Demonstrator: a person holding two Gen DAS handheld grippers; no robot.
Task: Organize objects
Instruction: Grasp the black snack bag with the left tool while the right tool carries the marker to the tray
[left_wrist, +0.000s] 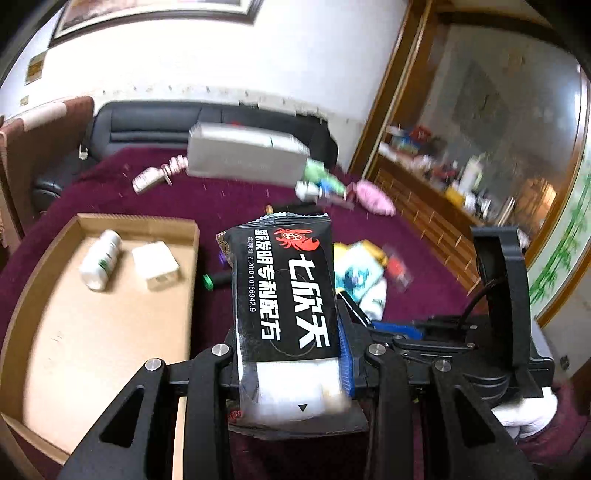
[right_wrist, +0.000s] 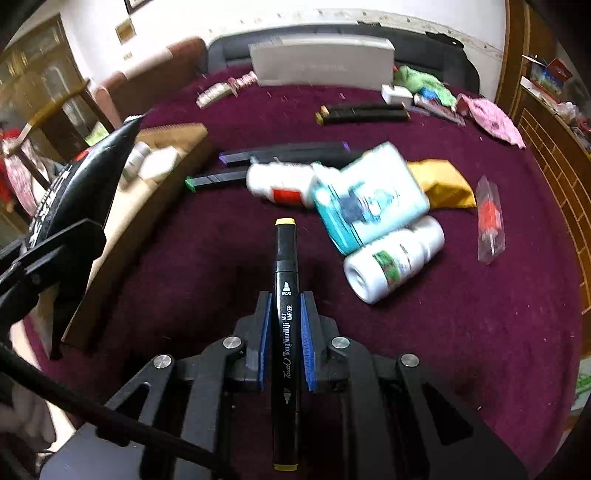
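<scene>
Two grips at once: my left gripper (left_wrist: 291, 369) clamps the black sachet (left_wrist: 284, 291) by its lower end, lifted beside the cardboard tray (left_wrist: 37, 258), presumably its destination, while my right gripper (right_wrist: 284, 350) pinches the yellow-capped marker (right_wrist: 285, 332) lengthwise above the maroon cloth (right_wrist: 461, 350).

Bottle (left_wrist: 100, 259) and box (left_wrist: 155, 265) side by side in tray (left_wrist: 140, 221), perhaps touching
</scene>
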